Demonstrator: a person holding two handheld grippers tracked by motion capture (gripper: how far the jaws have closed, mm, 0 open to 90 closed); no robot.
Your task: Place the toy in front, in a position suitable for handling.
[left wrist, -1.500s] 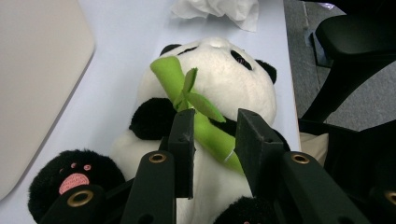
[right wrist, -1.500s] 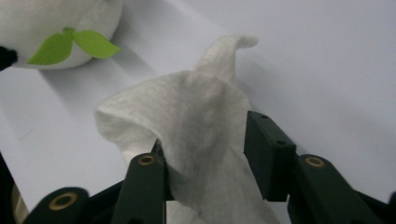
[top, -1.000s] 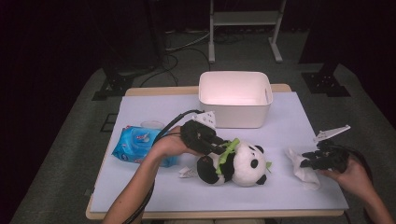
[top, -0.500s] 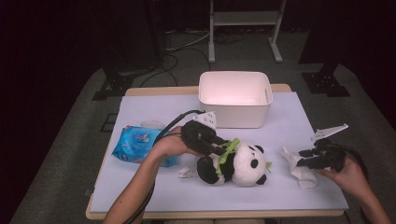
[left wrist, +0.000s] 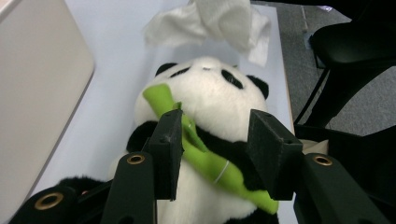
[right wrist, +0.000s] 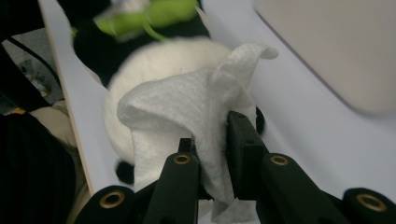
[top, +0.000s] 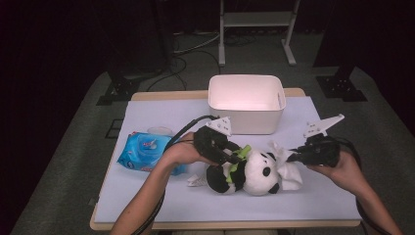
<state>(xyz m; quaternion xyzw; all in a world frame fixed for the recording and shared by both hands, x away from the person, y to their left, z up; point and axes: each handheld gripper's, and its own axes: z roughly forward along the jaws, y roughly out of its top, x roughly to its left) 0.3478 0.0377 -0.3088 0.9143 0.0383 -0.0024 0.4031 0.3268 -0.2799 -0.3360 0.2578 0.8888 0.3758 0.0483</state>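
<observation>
As seen from above, white bin [top: 246,104], inside hidden

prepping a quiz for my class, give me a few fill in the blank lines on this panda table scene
1. The right gripper is shut on a white ____.
2. The toy panda holds a ____ bamboo stalk.
3. Behind the panda stands a white ____.
4. The blue wipes pack lies to the panda's ____.

Missing words: wipe; green; bin; left

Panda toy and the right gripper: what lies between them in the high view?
A crumpled white wipe, pinched in the right gripper and touching the panda toy at its head; the right gripper view shows it draped there too.
</observation>
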